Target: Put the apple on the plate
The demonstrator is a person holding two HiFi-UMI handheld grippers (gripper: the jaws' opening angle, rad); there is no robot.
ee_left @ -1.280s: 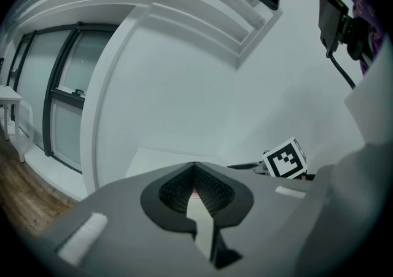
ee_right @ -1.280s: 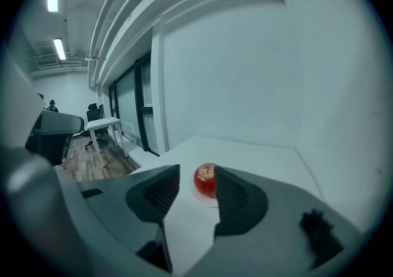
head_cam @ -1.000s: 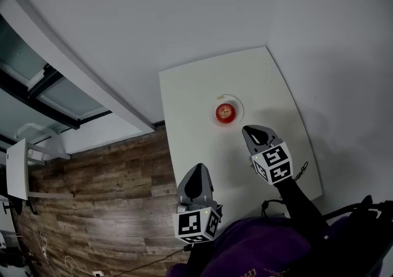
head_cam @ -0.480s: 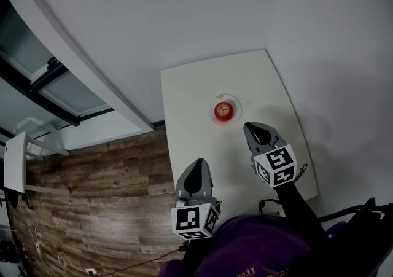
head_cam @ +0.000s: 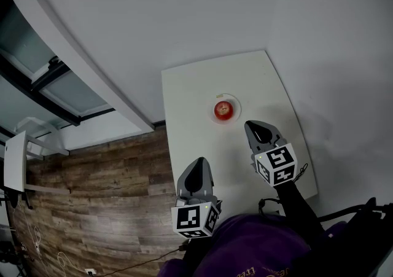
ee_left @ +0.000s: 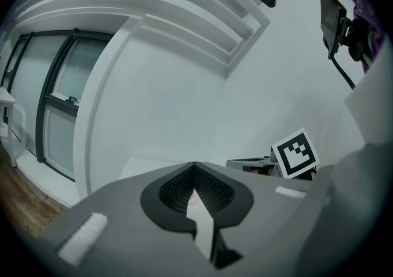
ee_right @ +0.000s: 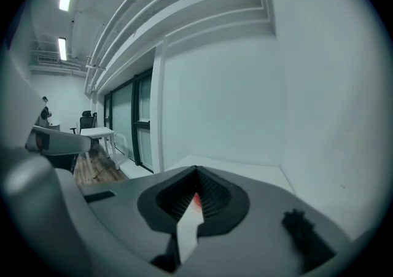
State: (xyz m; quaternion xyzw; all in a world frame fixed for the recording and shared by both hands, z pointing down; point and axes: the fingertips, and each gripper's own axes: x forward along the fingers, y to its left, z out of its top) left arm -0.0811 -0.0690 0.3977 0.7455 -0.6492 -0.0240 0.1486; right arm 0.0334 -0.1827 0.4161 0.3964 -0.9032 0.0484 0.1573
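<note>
Nearest, the left hand-held gripper is hovering over the near end of the white table, its jaws pressed together on nothing. Slightly farther, the right hand-held gripper is hanging with its jaws likewise pressed together and empty. Beyond it, the red apple is sitting on the small white plate mid-table.

Open table surrounds the plate; wall hems right edge.

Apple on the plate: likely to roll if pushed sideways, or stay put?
The apple looks round and smooth, so a sideways push would probably roll it. It sits centred on a small plate, whose rim might stop a gentle roll. It looks solid, so it would likely keep its shape when pinched.
</note>
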